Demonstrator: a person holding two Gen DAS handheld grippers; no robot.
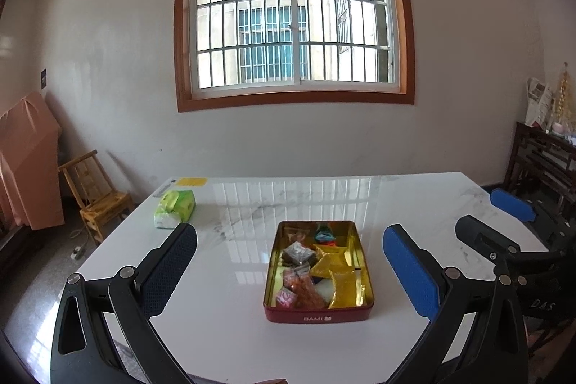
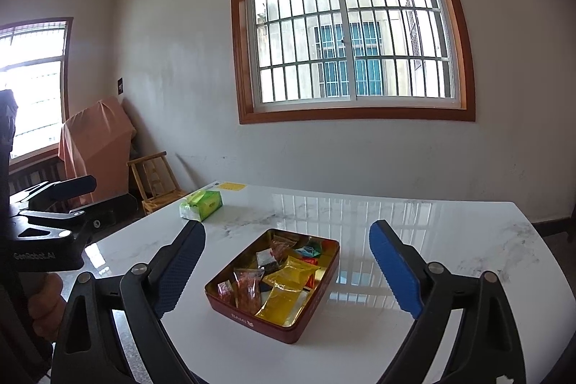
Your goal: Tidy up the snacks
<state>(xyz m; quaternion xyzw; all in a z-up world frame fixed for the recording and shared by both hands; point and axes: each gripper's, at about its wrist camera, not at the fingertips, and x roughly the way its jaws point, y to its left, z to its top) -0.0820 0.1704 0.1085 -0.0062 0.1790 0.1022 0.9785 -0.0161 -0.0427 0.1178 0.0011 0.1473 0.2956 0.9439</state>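
A red tin [image 1: 318, 316] with a gold inside and "BAMI" on its front wall lies on the white marble table [image 1: 216, 294]. In it lie yellow packets [image 1: 342, 279], clear packets of orange-red snacks [image 1: 306, 290], a dark square packet [image 1: 297, 252] and colourful ones at the far end. My left gripper [image 1: 289, 230] is open, its fingers standing to either side of the tin, above and nearer than it. In the right wrist view the tin [image 2: 244, 315] lies at an angle between the fingers of my open right gripper [image 2: 287, 227]. Neither gripper holds anything.
A green tissue pack [image 1: 175, 209] lies at the table's far left beside a yellow sticker [image 1: 192, 181]. A wooden chair [image 1: 97, 200] stands left of the table and a dark cabinet [image 1: 543, 161] stands to its right. A hand [image 2: 43, 301] holds the left gripper [image 2: 114, 191].
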